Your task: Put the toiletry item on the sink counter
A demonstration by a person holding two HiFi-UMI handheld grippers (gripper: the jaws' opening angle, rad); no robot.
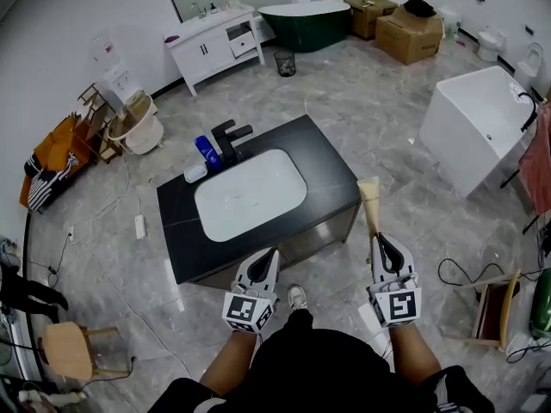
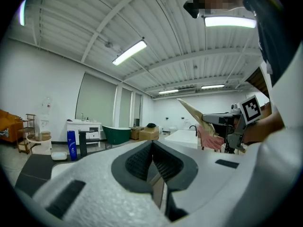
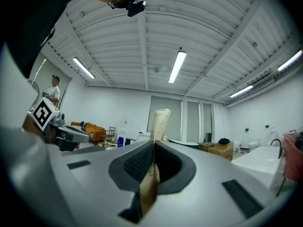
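Observation:
A beige toiletry tube [image 1: 370, 200] sticks forward out of my right gripper [image 1: 376, 237], which is shut on its lower end; in the right gripper view the tube [image 3: 160, 122] rises between the closed pads of that gripper [image 3: 154, 148]. It hangs just off the right front corner of the black sink counter [image 1: 327, 157]. My left gripper [image 1: 274, 252] is shut and empty at the counter's front edge, and in its own view the gripper [image 2: 152, 148] has its pads together. The counter carries a white basin [image 1: 250, 194], a black faucet [image 1: 228, 138], a blue bottle [image 1: 207, 153] and a small white dish [image 1: 195, 173].
A white bathtub [image 1: 482, 123] stands to the right, a dark green tub [image 1: 314, 20] and cardboard boxes [image 1: 409, 33] at the back. A white vanity [image 1: 215, 46] and a bin [image 1: 285, 63] are behind the counter. A wooden chair [image 1: 69, 351] sits at the lower left.

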